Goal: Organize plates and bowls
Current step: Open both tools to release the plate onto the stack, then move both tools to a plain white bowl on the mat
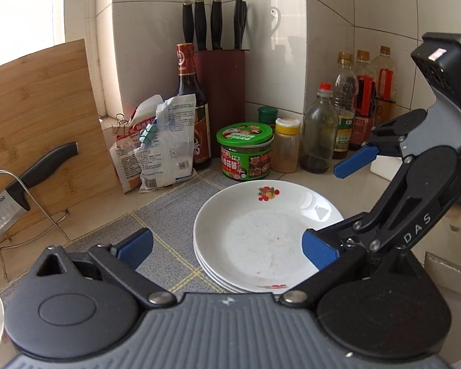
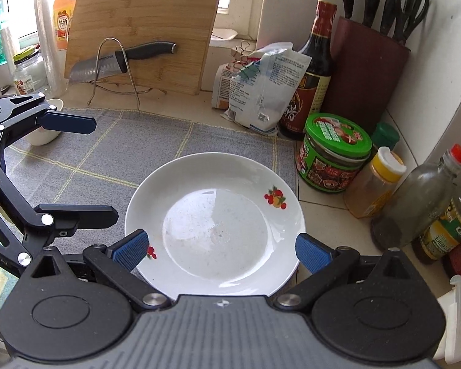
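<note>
A stack of three white plates (image 1: 261, 236) with a fruit print lies on a grey cloth mat (image 1: 169, 215) on the counter. My left gripper (image 1: 227, 249) is open, one pad over the mat and the other over the stack's right side. My right gripper (image 1: 325, 200) reaches in from the right, open, over the plates' right rim. In the right wrist view the top plate (image 2: 215, 224) lies between the open fingers of my right gripper (image 2: 222, 250). My left gripper (image 2: 103, 167) stands open to the left of the plate. A small white bowl (image 2: 46, 129) sits behind it, partly hidden.
A bamboo cutting board (image 2: 144, 27) and a knife on a wire rack (image 2: 116, 61) stand at the back. Snack bags (image 2: 261, 92), a dark sauce bottle (image 2: 313, 70), a knife block (image 2: 362, 70), a green-lidded jar (image 2: 335, 153) and several bottles (image 1: 347, 107) crowd the corner beside the plates.
</note>
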Demonstrator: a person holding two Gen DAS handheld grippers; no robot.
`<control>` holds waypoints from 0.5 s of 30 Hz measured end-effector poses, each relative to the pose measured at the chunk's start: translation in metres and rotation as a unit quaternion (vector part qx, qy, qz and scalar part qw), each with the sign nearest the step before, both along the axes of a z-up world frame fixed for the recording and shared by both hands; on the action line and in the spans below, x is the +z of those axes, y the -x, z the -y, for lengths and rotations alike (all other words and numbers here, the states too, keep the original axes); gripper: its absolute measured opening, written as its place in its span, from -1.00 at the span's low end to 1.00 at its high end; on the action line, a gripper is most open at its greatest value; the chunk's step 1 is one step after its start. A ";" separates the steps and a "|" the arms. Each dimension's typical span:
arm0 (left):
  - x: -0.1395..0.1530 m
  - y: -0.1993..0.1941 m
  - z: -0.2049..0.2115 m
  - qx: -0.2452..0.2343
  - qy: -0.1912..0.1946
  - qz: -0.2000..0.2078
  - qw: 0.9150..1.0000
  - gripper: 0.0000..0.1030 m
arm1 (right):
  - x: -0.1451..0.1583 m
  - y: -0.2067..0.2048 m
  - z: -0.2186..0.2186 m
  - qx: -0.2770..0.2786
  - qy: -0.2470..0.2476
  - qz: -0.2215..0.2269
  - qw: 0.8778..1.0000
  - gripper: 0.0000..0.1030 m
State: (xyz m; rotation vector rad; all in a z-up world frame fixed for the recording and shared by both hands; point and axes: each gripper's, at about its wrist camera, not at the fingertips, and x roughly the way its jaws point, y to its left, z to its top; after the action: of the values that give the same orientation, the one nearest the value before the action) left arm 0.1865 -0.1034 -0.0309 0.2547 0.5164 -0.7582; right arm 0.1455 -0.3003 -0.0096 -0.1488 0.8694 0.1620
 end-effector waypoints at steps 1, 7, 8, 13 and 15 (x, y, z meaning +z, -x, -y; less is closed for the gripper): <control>0.002 0.002 -0.002 0.009 0.001 0.002 1.000 0.99 | 0.001 0.001 -0.001 0.006 -0.002 0.006 1.000 1.00; 0.010 0.017 -0.021 0.072 0.008 0.000 0.997 0.99 | 0.005 0.002 -0.015 0.044 -0.014 0.031 0.998 1.00; 0.010 0.019 -0.024 0.082 0.006 -0.005 0.997 0.99 | 0.006 0.002 -0.019 0.054 -0.014 0.036 0.998 1.00; 0.007 0.032 -0.047 0.127 -0.011 -0.033 0.991 0.99 | 0.005 0.001 -0.045 0.107 -0.011 0.044 0.993 1.00; 0.007 0.037 -0.056 0.145 -0.018 -0.028 0.989 0.99 | 0.005 -0.001 -0.057 0.121 -0.018 0.040 0.992 1.00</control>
State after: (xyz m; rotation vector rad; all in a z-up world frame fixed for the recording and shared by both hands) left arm 0.1494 -0.0470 -0.0239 0.1862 0.6054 -0.4753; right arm 0.1467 -0.2438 -0.0047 -0.2266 0.7659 0.3961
